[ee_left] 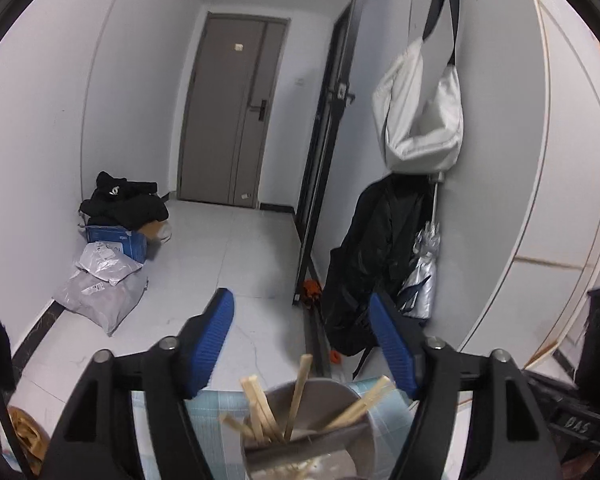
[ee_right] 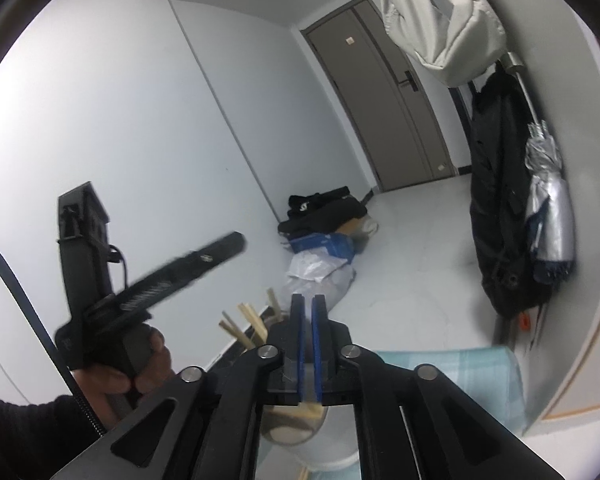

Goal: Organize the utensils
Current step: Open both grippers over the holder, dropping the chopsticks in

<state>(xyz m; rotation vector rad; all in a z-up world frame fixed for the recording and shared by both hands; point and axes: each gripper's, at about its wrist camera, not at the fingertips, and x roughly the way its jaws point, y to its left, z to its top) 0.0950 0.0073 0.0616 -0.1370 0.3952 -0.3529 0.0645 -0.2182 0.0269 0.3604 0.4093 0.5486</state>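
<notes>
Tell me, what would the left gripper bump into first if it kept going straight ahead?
Probably nothing close: the left gripper points over the grey metal cup of wooden chopsticks, toward the pale tiled floor.

Blue ribbed fingers (ee_left: pixel 216 344), pale wooden chopsticks (ee_left: pixel 260 408), grey cup (ee_left: pixel 364 440), light-blue checked mat (ee_right: pixel 460 376)

**Readable text: almost none**

Embossed letters on the black case (ee_left: pixel 576 424) at my left view's lower right look like "DAS", uncertain. Blue box (ee_left: pixel 118 242) on the floor carries white print, too small to read. Shipping labels on the grey mailer bags (ee_left: pixel 100 288) are illegible. Door sticker (ee_left: pixel 238 47) is unreadable.
</notes>
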